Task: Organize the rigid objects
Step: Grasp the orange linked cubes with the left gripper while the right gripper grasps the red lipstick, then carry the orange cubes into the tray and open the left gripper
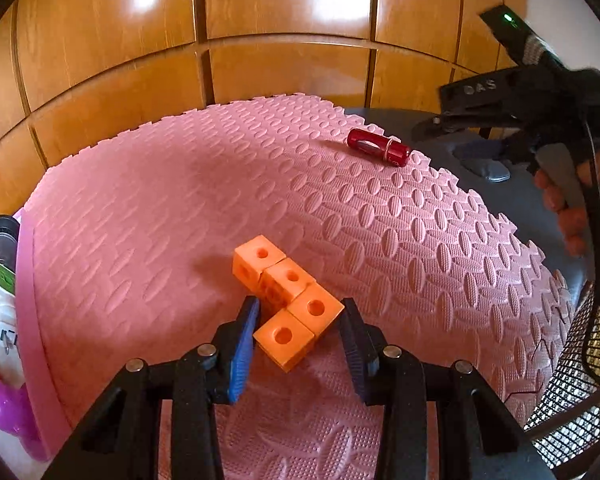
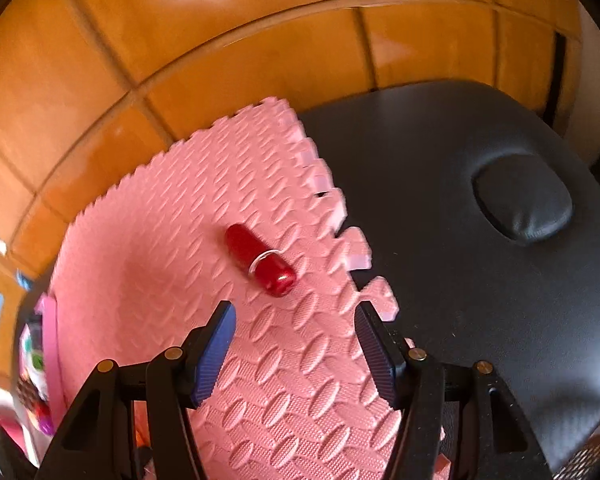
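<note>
While tilted down, left hand-held gripper (image 1: 300, 334) clamps orange block piece (image 1: 286, 298); right (image 2: 294, 354) released.

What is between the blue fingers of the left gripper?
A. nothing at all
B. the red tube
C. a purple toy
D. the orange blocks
D: in the left wrist view the joined orange blocks sit between the left gripper's blue pads, which press on them, while the red tube lies far off on the pink mat.
</note>
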`<state>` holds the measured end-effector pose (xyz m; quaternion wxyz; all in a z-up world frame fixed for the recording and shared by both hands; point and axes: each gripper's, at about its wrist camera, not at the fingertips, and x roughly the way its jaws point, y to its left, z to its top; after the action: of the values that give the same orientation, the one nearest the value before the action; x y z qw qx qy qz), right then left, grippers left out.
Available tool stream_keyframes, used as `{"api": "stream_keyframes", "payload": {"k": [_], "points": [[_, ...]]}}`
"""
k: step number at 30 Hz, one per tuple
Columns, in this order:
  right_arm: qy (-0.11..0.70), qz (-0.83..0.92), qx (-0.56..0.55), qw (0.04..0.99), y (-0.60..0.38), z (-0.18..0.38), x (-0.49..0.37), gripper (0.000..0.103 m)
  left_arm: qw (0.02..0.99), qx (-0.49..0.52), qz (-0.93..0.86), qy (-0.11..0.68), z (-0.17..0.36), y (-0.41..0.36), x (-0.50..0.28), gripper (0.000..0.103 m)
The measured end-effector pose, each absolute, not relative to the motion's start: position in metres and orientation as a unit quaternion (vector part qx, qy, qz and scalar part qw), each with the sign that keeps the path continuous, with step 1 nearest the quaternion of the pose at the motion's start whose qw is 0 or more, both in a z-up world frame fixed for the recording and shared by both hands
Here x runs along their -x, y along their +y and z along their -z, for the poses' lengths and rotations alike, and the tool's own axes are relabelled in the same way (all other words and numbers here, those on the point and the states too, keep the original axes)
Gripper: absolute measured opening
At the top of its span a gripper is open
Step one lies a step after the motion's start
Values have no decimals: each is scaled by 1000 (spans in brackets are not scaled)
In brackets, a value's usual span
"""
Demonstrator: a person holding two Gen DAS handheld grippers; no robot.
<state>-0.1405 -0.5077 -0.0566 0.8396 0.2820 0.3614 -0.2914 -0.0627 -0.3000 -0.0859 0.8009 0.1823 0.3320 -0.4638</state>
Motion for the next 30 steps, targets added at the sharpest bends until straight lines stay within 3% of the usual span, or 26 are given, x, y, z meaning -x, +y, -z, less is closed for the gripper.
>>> {"api": "stream_keyframes", "payload": {"k": [6, 11, 12, 13, 15, 30], "points": [[407, 266, -158, 860, -502, 49, 91, 62, 801, -174, 467, 331, 87, -299, 62, 41], [456, 273, -120, 838, -516, 69, 57, 62, 802, -172, 468, 329, 87, -299, 62, 41], [465, 272, -122, 834, -520, 75, 53, 57, 802, -171, 469, 330, 87, -299, 62, 41], [471, 265, -127, 832, -521, 79, 52, 43, 801, -169, 469, 331, 87, -299, 62, 41], [469, 248, -133, 837, -519, 82, 52, 26, 801, -166, 471, 331, 87, -299, 62, 41], [453, 169, -104, 869, -457, 92, 61, 27, 801, -169, 467, 333, 85, -301, 63, 40]]}}
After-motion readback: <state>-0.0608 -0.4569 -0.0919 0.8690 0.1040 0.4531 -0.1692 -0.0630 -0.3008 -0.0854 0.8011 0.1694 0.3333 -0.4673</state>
